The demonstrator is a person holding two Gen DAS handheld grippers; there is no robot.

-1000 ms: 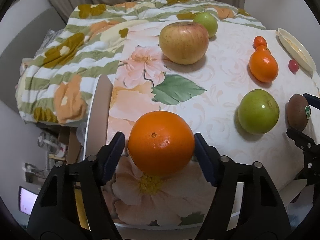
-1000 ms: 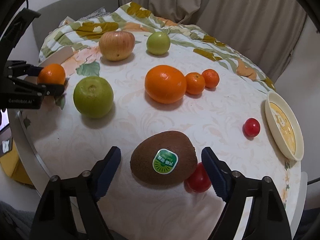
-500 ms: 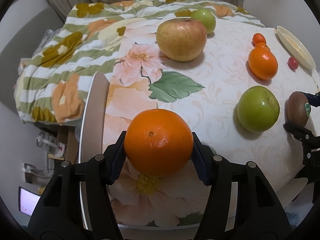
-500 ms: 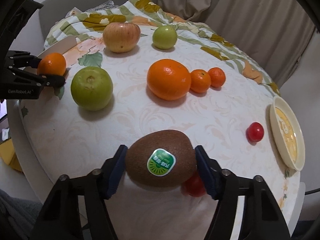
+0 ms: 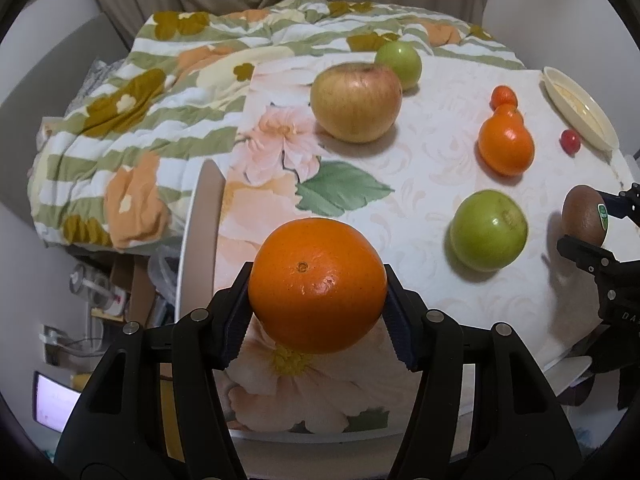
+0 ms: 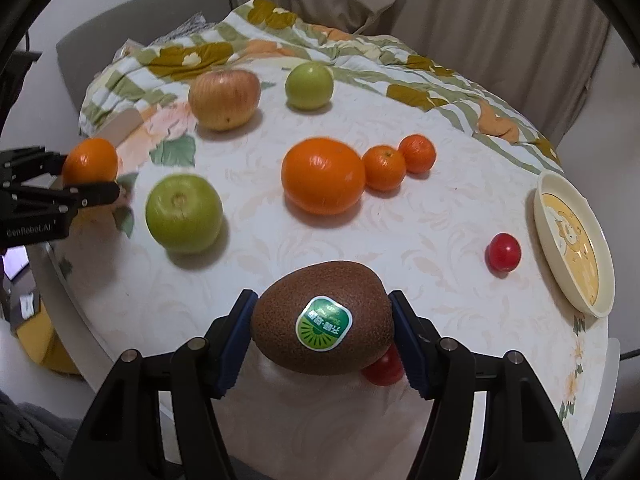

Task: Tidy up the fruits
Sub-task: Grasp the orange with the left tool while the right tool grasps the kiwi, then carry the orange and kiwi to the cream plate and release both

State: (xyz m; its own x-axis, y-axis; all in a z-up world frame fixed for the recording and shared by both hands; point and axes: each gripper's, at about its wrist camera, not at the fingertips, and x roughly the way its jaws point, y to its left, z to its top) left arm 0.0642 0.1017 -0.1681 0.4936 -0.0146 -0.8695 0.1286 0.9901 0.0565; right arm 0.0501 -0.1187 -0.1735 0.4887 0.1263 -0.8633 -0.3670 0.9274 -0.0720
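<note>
- Clamping an orange [image 5: 317, 285] by its sides, the left gripper [image 5: 317, 304] holds it at the table's near-left edge, left of the big green apple [image 5: 489, 230], probably to join the other oranges.
- Pinching a kiwi [image 6: 322, 317], the right gripper [image 6: 322, 334] holds it nearer than that apple.
- Only the right wrist view shows a cherry tomato [image 6: 385, 368] behind the kiwi.
</note>
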